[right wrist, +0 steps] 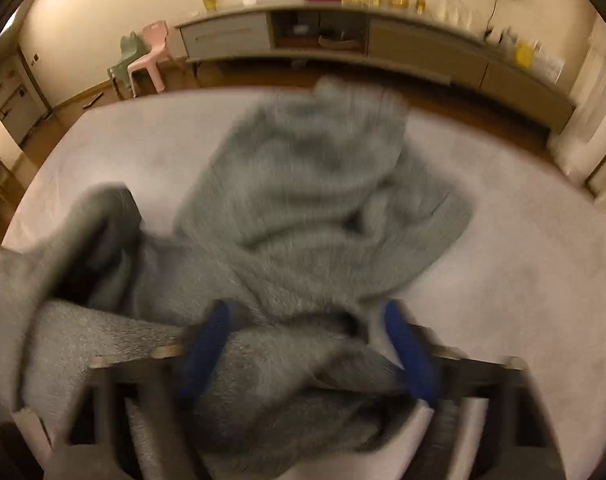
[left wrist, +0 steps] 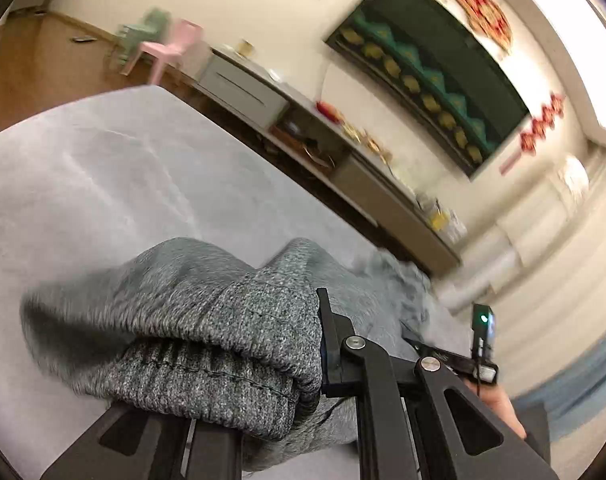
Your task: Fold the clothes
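Note:
A grey knit garment (right wrist: 315, 184) lies crumpled on a pale grey padded surface (right wrist: 523, 272). In the left wrist view its ribbed hem (left wrist: 223, 360) is bunched up against the one black finger (left wrist: 323, 340) that shows. My left gripper (left wrist: 271, 336) is shut on that hem, and the cloth hides its other finger. My right gripper (right wrist: 309, 324) points down at the near edge of the garment. Its blue pads (right wrist: 207, 344) stand apart with a fold of the cloth lying between them. The right wrist view is blurred.
A long low cabinet (right wrist: 383, 40) with small items on top runs along the far wall, past a strip of wooden floor. A pink chair (right wrist: 151, 56) and a green chair (right wrist: 123, 64) stand at its left end. A person's hand (left wrist: 499, 404) shows at the right.

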`<state>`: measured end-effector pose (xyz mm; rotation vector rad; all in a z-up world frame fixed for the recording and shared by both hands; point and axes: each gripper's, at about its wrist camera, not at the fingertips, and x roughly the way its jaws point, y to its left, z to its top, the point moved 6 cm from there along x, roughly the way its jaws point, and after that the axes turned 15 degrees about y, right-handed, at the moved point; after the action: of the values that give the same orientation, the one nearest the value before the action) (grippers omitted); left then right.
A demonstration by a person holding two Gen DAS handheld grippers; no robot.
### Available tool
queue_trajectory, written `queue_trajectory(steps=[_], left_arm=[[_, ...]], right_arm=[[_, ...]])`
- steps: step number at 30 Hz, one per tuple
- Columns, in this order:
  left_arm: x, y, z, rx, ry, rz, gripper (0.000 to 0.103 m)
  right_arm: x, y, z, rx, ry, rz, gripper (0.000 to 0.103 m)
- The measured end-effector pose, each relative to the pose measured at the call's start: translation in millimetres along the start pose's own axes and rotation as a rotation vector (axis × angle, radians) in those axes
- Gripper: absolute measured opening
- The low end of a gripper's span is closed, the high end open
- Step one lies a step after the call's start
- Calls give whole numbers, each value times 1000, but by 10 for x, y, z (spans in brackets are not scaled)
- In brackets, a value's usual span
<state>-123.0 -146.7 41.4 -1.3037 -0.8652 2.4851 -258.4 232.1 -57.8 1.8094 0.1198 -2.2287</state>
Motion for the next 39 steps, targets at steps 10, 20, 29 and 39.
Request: queue_trajectory(steps=[10, 20, 29, 39], left_arm=[[-1109, -308, 209, 268, -107, -313, 11], [-188, 949, -169, -198, 220, -11, 12], [-217, 864, -220, -102, 183, 86, 12], [-322, 942, -42, -110, 110, 49, 12]], right_arm=[[-2616, -227, -1092, -13, -585, -130, 11], [-1454, -244, -2363, -28, -141, -39, 54], [-798, -1106, -800, 280, -140, 81, 79], [-985, -1405, -523, 441, -387, 230, 11]])
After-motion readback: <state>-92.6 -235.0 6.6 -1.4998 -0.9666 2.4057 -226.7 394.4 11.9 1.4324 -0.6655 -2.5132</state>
